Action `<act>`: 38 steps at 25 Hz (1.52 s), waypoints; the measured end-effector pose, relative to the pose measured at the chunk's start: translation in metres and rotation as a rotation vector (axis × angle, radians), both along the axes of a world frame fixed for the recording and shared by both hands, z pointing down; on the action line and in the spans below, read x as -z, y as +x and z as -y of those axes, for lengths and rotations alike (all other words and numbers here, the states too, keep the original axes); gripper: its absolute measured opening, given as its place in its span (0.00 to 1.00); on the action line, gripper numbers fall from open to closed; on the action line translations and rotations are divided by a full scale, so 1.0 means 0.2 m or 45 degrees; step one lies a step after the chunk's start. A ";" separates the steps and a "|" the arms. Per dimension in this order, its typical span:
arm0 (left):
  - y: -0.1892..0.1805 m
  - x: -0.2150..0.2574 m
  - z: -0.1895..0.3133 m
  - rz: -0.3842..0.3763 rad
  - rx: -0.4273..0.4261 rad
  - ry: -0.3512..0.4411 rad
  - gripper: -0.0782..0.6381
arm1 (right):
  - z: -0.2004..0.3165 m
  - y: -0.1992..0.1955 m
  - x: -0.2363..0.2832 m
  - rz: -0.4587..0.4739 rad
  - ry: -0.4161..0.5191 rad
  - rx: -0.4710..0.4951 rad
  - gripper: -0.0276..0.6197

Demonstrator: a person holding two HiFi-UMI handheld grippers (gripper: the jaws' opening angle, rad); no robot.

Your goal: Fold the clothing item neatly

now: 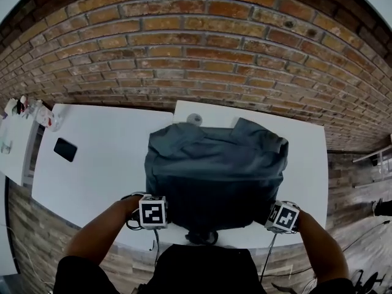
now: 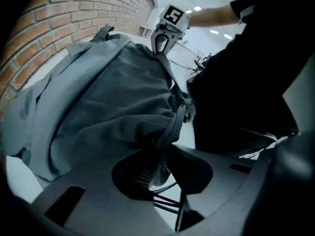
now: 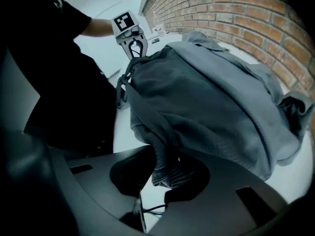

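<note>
The place looked like an indoor workspace of the lab or studio kind. Plain white tables stood pushed together against a long bare brick wall. The floor was wood plank, with a loose cable trailing across it, and bright ceiling lights shone overhead.

Head view is evenly and brightly lit and sharp at centre. Strong fisheye bending is seen along the brick wall, and the corners are vignetted black. The white table is rendered bright without harsh glare. The grey garment is shaded darker toward its near edge. Both gripper views are dim, bluish and underexposed, and the foreground nearest each lens is left dark and soft. Ceiling lights are blown out in the left gripper view.
</note>
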State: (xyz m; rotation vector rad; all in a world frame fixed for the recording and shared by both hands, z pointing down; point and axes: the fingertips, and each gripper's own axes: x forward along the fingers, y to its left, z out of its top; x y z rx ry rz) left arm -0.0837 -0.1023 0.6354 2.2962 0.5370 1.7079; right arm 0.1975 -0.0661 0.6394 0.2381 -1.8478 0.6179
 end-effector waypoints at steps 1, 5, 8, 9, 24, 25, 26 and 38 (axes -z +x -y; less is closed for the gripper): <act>-0.02 0.03 -0.10 -0.009 -0.011 -0.077 0.21 | -0.12 -0.03 0.02 0.045 -0.094 0.010 0.14; -0.10 0.12 -0.32 -0.022 -0.006 -0.273 0.21 | -0.40 -0.10 0.17 0.149 -0.338 0.070 0.14; -0.09 0.22 -0.28 -0.051 0.011 -0.242 0.21 | -0.36 -0.10 0.31 0.191 -0.312 0.060 0.14; -0.08 0.26 -0.24 -0.071 0.013 -0.198 0.21 | -0.30 -0.09 0.36 0.200 -0.268 0.038 0.14; 0.15 0.61 0.86 -0.218 0.461 0.466 0.21 | 0.77 0.31 0.71 0.082 0.298 -0.331 0.14; 0.17 0.56 0.93 -0.189 0.494 0.467 0.21 | 0.85 0.34 0.66 0.046 0.308 -0.376 0.14; 0.18 0.50 1.00 -0.153 0.528 0.463 0.21 | 0.93 0.37 0.60 -0.003 0.324 -0.414 0.14; 0.24 -0.11 1.37 0.058 0.871 0.603 0.21 | 1.32 0.64 -0.04 -0.139 0.557 -1.008 0.13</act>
